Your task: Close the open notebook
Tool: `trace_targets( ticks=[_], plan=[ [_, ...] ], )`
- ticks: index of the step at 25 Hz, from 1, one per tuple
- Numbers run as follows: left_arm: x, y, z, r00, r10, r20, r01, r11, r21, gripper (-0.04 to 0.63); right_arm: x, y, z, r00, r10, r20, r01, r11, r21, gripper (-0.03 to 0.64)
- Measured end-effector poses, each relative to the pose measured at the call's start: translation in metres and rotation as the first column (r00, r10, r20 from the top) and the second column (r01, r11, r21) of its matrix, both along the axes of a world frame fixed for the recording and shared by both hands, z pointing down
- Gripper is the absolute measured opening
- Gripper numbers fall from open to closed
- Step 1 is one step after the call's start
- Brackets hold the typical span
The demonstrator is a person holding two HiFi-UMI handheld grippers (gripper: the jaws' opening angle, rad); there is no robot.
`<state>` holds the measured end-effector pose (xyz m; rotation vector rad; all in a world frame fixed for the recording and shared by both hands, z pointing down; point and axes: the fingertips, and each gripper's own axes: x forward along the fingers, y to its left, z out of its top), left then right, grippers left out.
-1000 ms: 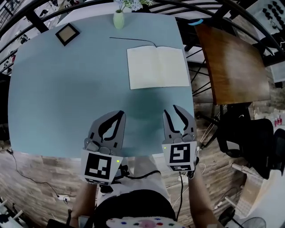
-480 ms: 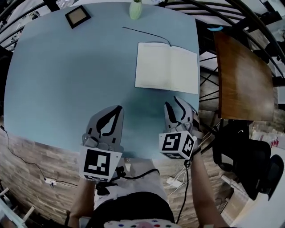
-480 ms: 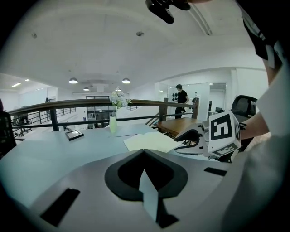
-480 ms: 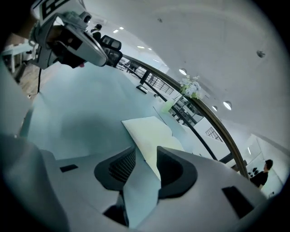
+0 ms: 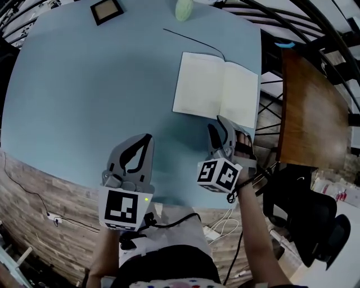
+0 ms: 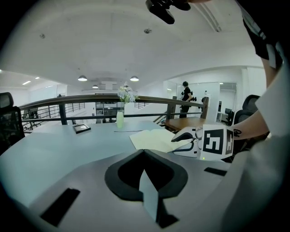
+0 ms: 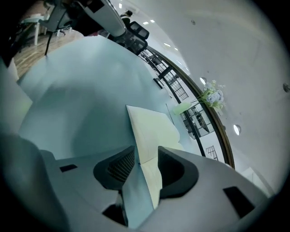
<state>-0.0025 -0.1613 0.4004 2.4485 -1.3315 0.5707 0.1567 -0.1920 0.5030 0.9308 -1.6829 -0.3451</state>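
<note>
1. Open notebook with cream pages (image 5: pixel 216 90) lies flat on the rounded pale blue tabletop (image 5: pixel 84 84). It sits on the right part, close to the right edge, with both pages facing up.
2. Right claw (image 5: pixel 220 126) is at the notebook's near edge, rolled on its side, marker cube toward the person.
3. In the right gripper view its jaws are apart and opening. The notebook's near edge and centre fold show in the gap between them. The pads do not clamp the pages; can't tell if a tip touches the paper.
4. Left claw (image 5: pixel 146 138) is over bare tabletop, left of the right claw and well apart from the notebook.
5. In the left gripper view its jaw tips meet, with nothing between them. The notebook is ahead and to the right, and the right claw is beside it.
6. Thin black cord (image 5: pixel 191 38) runs across the tabletop from the notebook's far edge, at the fold, toward the far side.
7. Pale green vase (image 5: pixel 183 9) stands at the far edge and holds pale flowers (image 6: pixel 127 94).
8. Small black square picture frame (image 5: pixel 107 9) lies left of the vase, apart from it.
9. Brown wooden table (image 5: pixel 309 107) is off the right side of the tabletop. A black office chair (image 5: pixel 315 219) is nearer, on the wood-pattern floor.
</note>
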Motion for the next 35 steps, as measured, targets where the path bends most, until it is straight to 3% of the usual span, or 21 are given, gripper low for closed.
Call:
trace_targets(
  ticks=[11,19,22,27,35],
  plan=[
    [-0.005,-0.006,0.008,0.999,-0.053,0.01,0.054,0.998,-0.016,0.017,-0.01,-0.014,0.02,0.986,-0.121,-0.119,0.12,0.993,-0.015,0.164],
    [-0.01,-0.013,0.011,0.997,-0.074,-0.005,0.074,0.997,-0.028,0.017,-0.013,-0.022,0.021,0.973,-0.146,-0.18,0.152,0.988,0.022,0.164],
    [-0.009,-0.013,0.011,0.997,-0.077,-0.009,0.077,0.997,-0.031,0.017,-0.013,-0.018,0.024,0.97,-0.148,-0.194,0.158,0.987,0.036,0.132],
    [-0.008,-0.014,0.012,0.997,-0.07,-0.01,0.07,0.997,-0.031,0.017,-0.014,-0.013,0.029,0.978,-0.12,-0.169,0.127,0.991,0.032,0.067],
    [-0.002,-0.017,0.012,0.999,-0.045,-0.011,0.044,0.999,-0.032,0.017,-0.014,-0.015,0.026,0.999,-0.027,-0.031,0.028,0.999,0.023,0.06]
  ],
)
